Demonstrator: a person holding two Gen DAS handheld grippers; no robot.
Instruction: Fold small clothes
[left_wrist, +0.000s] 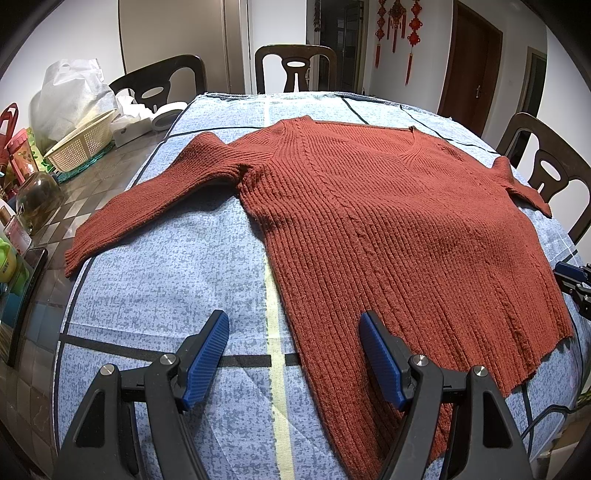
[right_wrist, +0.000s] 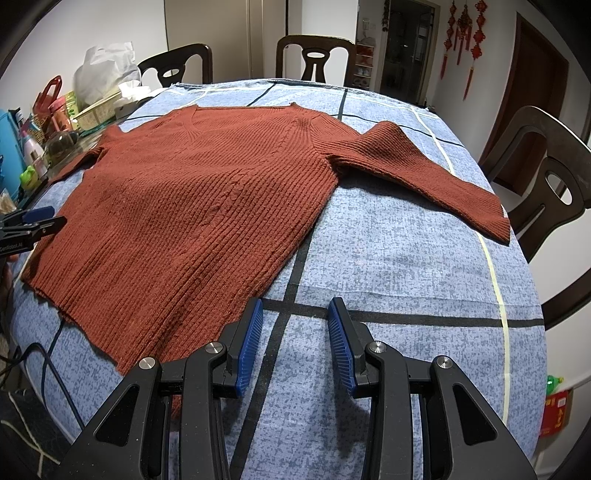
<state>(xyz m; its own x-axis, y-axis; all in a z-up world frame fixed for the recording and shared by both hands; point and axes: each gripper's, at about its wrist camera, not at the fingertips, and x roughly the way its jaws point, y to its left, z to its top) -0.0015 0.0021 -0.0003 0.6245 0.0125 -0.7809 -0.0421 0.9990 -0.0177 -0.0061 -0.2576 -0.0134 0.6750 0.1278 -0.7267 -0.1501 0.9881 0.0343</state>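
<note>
Your rust-red sweater (left_wrist: 388, 221) lies flat and unfolded, sleeves out, on the blue cloth (left_wrist: 166, 277) covering the bench. Your left claw (left_wrist: 293, 328) is spread with its right pad over the hem, pinching nothing; your right claw (right_wrist: 295, 314) is spread over bare cloth at the sweater's 4 o'clock. Clutter crowds the bench at 9 o'clock: a basket (left_wrist: 83, 142), a glass jar (left_wrist: 38, 199), a white bag (left_wrist: 70, 99). Only the right view shows the red box (right_wrist: 556, 413) on the floor.
</note>
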